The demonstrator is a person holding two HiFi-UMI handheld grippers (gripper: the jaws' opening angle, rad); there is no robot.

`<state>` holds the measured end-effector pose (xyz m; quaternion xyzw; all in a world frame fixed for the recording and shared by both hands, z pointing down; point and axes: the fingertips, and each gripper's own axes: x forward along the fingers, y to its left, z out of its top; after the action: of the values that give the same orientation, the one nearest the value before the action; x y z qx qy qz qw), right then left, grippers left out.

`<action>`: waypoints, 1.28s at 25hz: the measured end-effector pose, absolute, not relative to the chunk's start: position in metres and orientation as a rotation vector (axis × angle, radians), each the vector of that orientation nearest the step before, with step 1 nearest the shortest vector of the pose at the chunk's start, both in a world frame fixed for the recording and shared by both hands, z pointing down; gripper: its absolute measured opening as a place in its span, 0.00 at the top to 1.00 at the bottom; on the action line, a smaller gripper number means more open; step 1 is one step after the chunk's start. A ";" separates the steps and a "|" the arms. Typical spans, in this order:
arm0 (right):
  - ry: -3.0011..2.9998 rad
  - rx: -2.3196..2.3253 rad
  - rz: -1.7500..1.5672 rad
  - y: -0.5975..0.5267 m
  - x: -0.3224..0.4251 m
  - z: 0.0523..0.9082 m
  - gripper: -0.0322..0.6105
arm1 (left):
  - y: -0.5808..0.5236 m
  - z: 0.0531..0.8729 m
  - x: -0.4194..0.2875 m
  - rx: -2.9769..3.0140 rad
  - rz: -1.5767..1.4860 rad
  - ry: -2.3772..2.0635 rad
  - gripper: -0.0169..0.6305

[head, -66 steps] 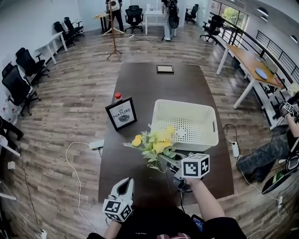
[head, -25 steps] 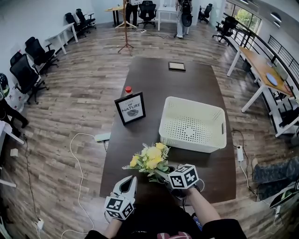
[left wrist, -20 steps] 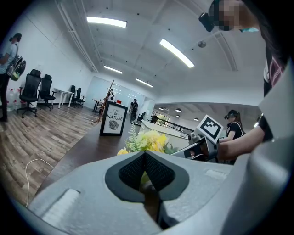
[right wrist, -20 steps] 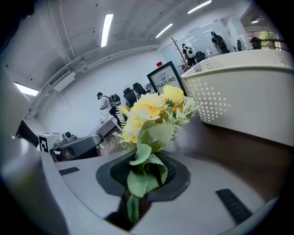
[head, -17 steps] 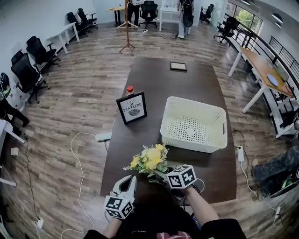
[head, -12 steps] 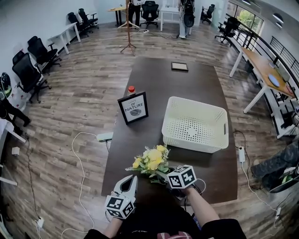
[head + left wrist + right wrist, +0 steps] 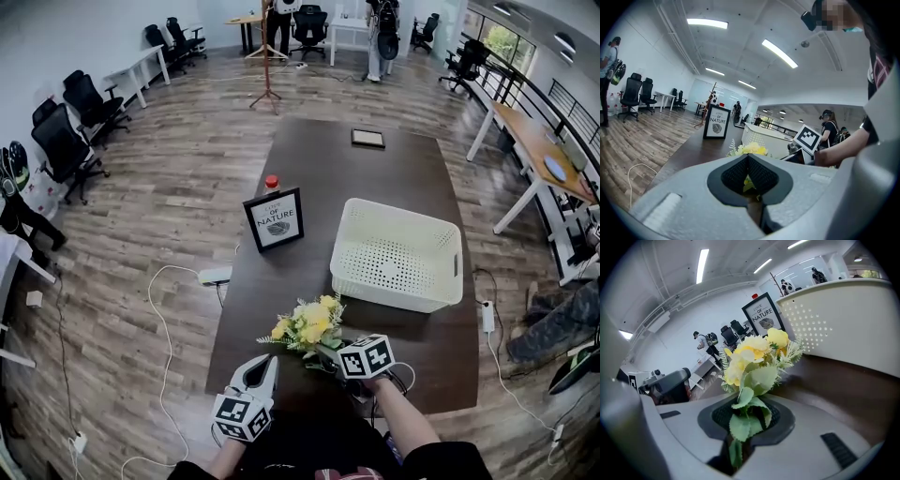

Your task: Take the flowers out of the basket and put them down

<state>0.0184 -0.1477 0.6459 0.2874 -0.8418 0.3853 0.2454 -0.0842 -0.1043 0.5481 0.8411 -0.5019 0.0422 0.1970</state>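
- The right claw (image 7: 330,347) is nearly closed on the stems of the flowers (image 7: 307,326). Its own view shows green leaves pinched between the pads and the yellow blooms (image 7: 754,362) standing out beyond the tips.
- The flowers are out of the basket (image 7: 398,281), which looks empty. They hang low over the bench (image 7: 281,281) near its near edge, on the near left of the basket's near-left corner. I cannot tell whether any leaf touches the wood.
- The relation that matters is the bunch's long axis, which runs straight out of the right claw — stems at the person's side, blooms pointing away and to the left, roughly toward the framed sign (image 7: 275,219). It lies close to level with the bench top.
- Judged from this, setting the bunch down needs only a short lowering onto the bare wood under it, then a release — the basket wall is off to the far right and not in the way.
- The left claw (image 7: 260,366) sits at the near edge just beside the blooms, apart from them. Its tips are together with nothing gripped (image 7: 748,157). The right hand alone carries the job.
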 end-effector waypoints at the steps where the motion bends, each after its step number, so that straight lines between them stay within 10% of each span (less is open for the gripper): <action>1: -2.296 0.783 1.057 -0.148 0.018 0.647 0.82 | -0.104 0.548 -0.085 2.353 0.117 -1.408 0.96; 32: -2.273 0.662 1.076 -0.153 -0.009 0.669 0.74 | -0.113 0.549 -0.087 2.369 0.149 -1.404 0.96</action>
<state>-0.0093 -0.1528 0.6686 0.2452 -0.8423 0.3987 0.2671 -0.0869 -0.1129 0.5486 0.8432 -0.4998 0.0530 0.1906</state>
